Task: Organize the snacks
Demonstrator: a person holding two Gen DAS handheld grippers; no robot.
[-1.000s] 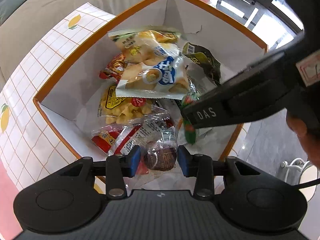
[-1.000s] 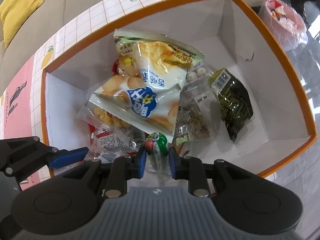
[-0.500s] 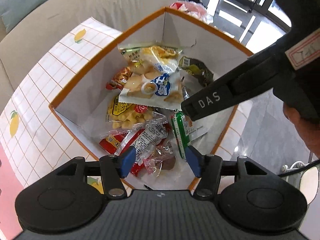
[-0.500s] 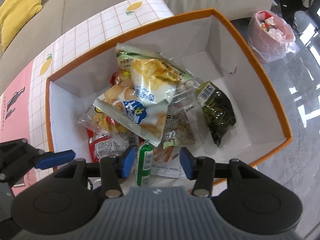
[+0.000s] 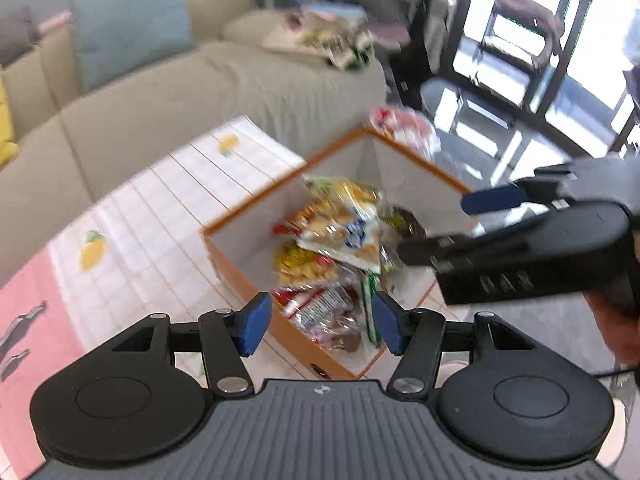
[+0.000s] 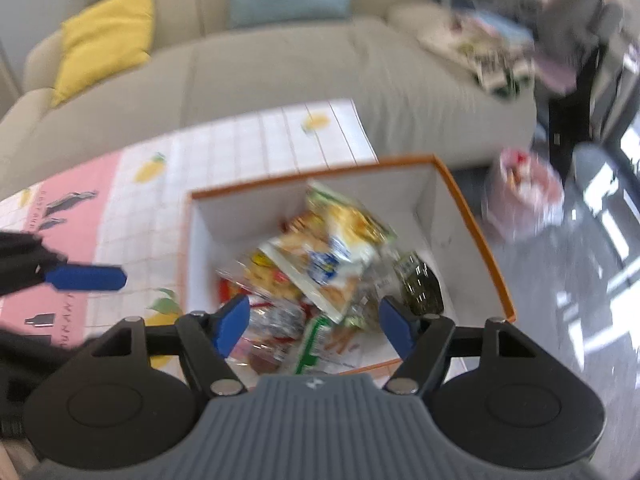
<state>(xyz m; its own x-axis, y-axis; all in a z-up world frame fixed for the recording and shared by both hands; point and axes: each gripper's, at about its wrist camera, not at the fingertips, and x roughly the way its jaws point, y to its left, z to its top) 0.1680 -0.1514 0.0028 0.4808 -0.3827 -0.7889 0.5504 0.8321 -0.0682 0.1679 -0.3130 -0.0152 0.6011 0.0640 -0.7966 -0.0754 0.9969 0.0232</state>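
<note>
An orange-rimmed white box (image 5: 256,204) (image 6: 472,216) on the tiled table holds several snack packets. A white and blue chips bag (image 5: 348,236) (image 6: 324,260) lies on top, a green stick packet (image 5: 370,312) (image 6: 314,344) and a brown sweet (image 5: 344,342) at the near end, a dark green packet (image 6: 418,280) to the right. My left gripper (image 5: 322,328) is open and empty, raised above the box's near edge. My right gripper (image 6: 314,322) is open and empty, also raised above the box. Both views are blurred.
A beige sofa (image 6: 280,68) with a yellow cushion (image 6: 108,36) and a blue cushion (image 5: 128,28) stands behind the table. A pink bin with a bag (image 6: 524,196) stands on the floor right of the box. The tablecloth (image 5: 160,208) has lemon prints and a pink part.
Both grippers let go of their snacks into the box, opened wide and pulled up and back; the box now looks smaller and farther.
</note>
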